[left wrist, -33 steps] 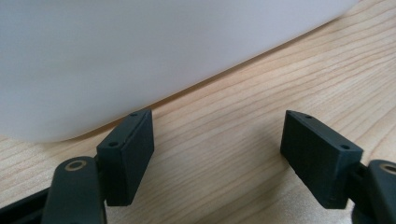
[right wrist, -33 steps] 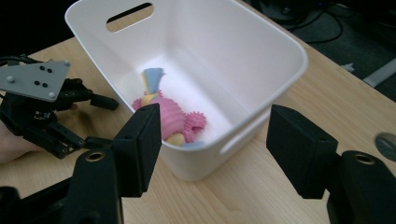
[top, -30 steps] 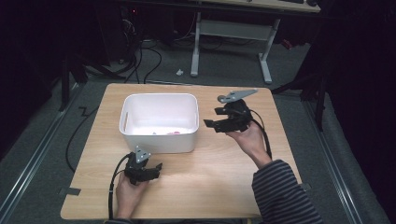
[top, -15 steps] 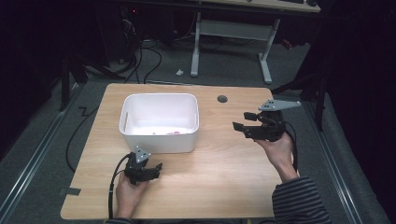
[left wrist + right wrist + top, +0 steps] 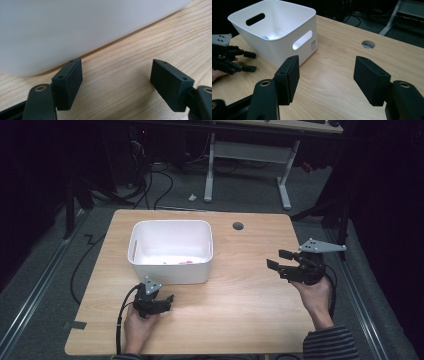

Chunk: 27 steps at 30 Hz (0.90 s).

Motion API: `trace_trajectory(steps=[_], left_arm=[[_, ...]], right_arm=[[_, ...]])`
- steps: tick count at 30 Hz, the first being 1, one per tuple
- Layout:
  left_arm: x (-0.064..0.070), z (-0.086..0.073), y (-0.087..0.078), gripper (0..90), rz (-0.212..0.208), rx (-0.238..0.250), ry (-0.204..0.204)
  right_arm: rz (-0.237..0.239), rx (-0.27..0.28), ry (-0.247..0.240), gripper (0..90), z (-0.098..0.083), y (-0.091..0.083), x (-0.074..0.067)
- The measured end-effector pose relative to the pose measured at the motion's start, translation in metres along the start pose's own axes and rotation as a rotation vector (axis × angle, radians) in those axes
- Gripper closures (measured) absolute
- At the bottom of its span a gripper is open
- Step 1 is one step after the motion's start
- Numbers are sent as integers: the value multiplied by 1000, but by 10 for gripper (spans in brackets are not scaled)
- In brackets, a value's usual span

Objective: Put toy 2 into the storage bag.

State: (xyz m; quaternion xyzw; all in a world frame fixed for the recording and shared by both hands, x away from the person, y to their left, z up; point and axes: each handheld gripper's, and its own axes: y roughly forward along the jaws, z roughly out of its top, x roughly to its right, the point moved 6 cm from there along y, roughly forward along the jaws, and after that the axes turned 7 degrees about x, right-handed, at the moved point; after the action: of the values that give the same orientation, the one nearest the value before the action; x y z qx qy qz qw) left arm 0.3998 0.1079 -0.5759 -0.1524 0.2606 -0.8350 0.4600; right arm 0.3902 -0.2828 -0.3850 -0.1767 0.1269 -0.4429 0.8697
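the white bin stands on the wooden table, toward the ten o'clock part of the tabletop in the high view, upright with its open mouth up and slot handles in its end walls. small pale pink and blue bits lie on its floor, too small to name. the left gripper rests low at about seven o'clock on the table, just beside the bin's near wall, held by the left hand; in the left gripper view its jaws stand apart with bare wood between them and the bin's white wall close ahead, so it is released and grips nothing. the right gripper hangs above the table at about three o'clock, well apart from the bin, carried by the right hand, pointing toward the bin. in the right gripper view its jaws stand apart over bare wood, nothing between them: released, though the jaws have just been closing a little. a round cable hole sits in the table at one o'clock.
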Motion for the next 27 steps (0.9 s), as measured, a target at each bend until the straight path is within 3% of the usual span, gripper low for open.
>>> trace_trajectory(steps=[8,20,27], left_arm=[[0,0,0,261,0,0,0],[0,0,0,261,2,2,-1],[0,0,0,261,3,2,-1]], right_arm=[[-30,18,-19,387,-3,-10,-4],[-40,10,44,391,-33,-16,0],[-47,1,74,392,-52,-9,4]])
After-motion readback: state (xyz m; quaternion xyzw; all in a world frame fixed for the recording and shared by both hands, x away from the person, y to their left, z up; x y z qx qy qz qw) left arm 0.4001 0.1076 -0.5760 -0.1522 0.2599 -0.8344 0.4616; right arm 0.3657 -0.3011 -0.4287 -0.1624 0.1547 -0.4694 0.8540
